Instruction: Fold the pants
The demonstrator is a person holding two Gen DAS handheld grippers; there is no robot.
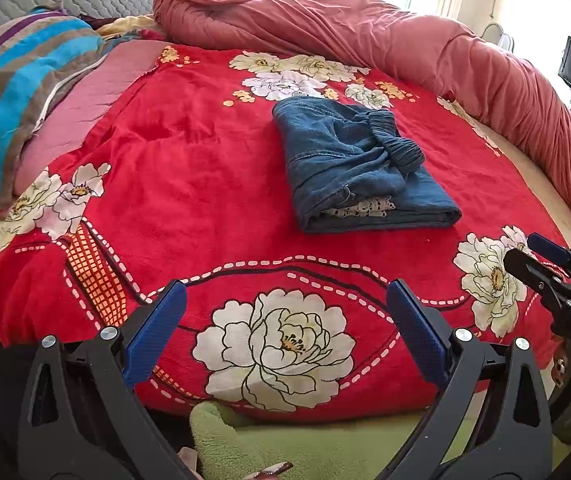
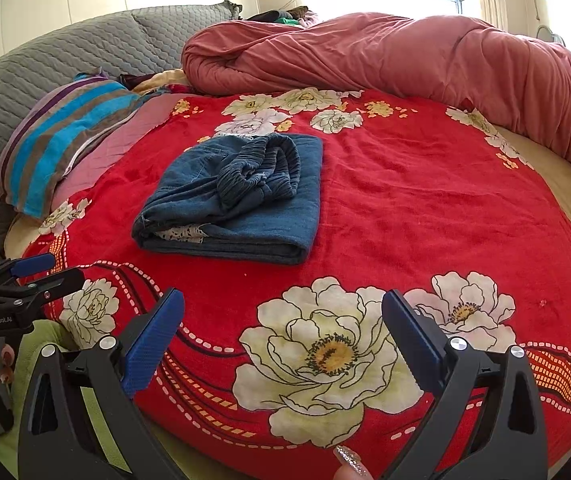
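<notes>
The left gripper hangs over the near edge of the bed, fingers spread wide and holding nothing. Further in, on the red flowered blanket, the blue pants lie folded into a thick, neat rectangle, ribbed elastic waistband bunched on top, pale patterned lining peeking from the near fold. The right gripper hovers likewise, fingers apart, empty.

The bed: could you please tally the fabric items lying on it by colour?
Red floral blanket: 1
Dusty-pink duvet: 1
Blue folded pants: 1
Striped blue, brown and purple pillow: 1
Grey quilted cushions: 2
Total: 6
</notes>
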